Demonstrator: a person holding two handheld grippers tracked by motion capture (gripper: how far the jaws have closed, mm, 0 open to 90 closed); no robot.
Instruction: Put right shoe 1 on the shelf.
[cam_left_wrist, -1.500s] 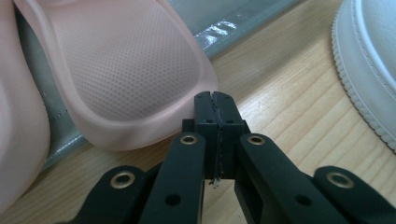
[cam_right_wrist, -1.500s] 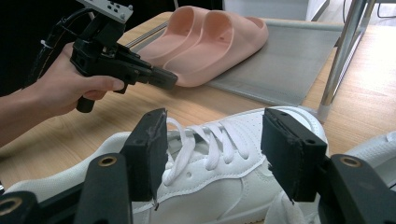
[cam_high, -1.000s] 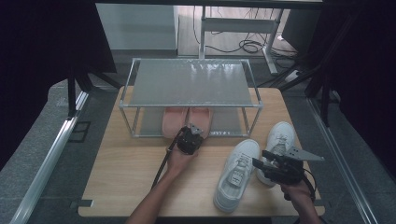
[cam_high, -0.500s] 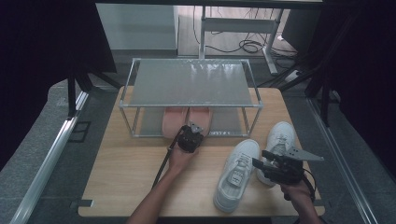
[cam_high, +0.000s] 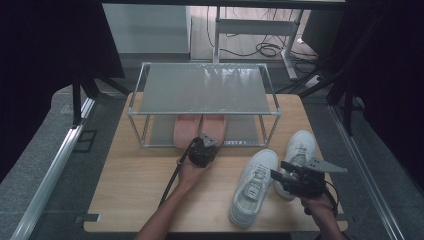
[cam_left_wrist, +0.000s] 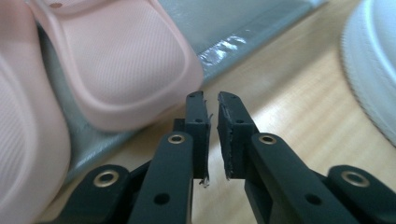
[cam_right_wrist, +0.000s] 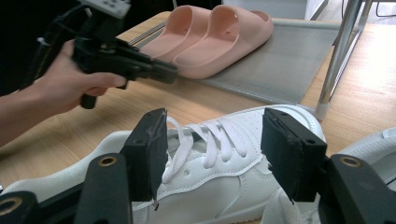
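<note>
currently a two-tier metal shoe rack (cam_high: 135, 114) stands at the far side of the wooden table (cam_high: 135, 185); its upper shelf is bare, and its lower shelf (cam_right_wrist: 285, 70) holds a pair of pink slippers (cam_high: 199, 129) lying side by side, touching each other, toes toward the person. the left gripper (cam_high: 204, 150) sits at the front edge of the rack, just before the slipper toes. in the left gripper view the left gripper's (cam_left_wrist: 212, 133) jaws stand slightly apart with a narrow gap and nothing between them; they have just been opening, so the claw is released. the nearer pink slipper (cam_left_wrist: 135, 60) lies just beyond and to the left of the jaw tips, close but not touching, resting on the grey shelf sheet, whose edge meets the table beside the tips. the right gripper (cam_high: 287, 177) rests low over the table between two white sneakers, its jaws spread wide and gripping nothing. in the right gripper view the left white sneaker (cam_right_wrist: 210, 154) lies on its sole just past the open jaws, its laces showing in the gap between them; the pads do not press on it. the right white sneaker (cam_high: 299, 150) lies just beside, nearer the table's right edge. one rack leg (cam_right_wrist: 334, 60) stands just beyond the left sneaker. nothing lies between the left gripper and the slippers.
</note>
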